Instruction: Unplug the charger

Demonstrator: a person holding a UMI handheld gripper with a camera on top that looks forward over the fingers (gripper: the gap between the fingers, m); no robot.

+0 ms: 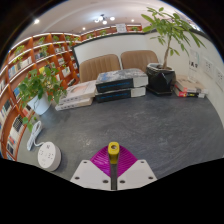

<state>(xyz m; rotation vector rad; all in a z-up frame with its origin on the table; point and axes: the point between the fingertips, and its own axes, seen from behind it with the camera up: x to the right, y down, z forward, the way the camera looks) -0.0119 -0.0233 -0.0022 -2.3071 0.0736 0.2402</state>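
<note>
My gripper (pixel 113 152) is over a grey floor (pixel 150 125), with its two magenta pads (pixel 100 160) drawn together into a narrow V. A small yellow charger (pixel 113 148) sits pinched between the fingertips, its dark lower part running down the seam between the pads. It is held clear of the floor and I see no socket at it. A round white device (pixel 48 155) lies on the floor to the left of the fingers, and a white cable (pixel 35 130) runs from it toward the shelves.
A curved wooden bookshelf (pixel 40 60) lines the left wall with a leafy plant (pixel 38 88) before it. Stacked flat boxes (pixel 118 82) lie beyond the fingers in front of brown chairs (pixel 100 65). A tall plant in a black pot (pixel 160 78) stands at the right.
</note>
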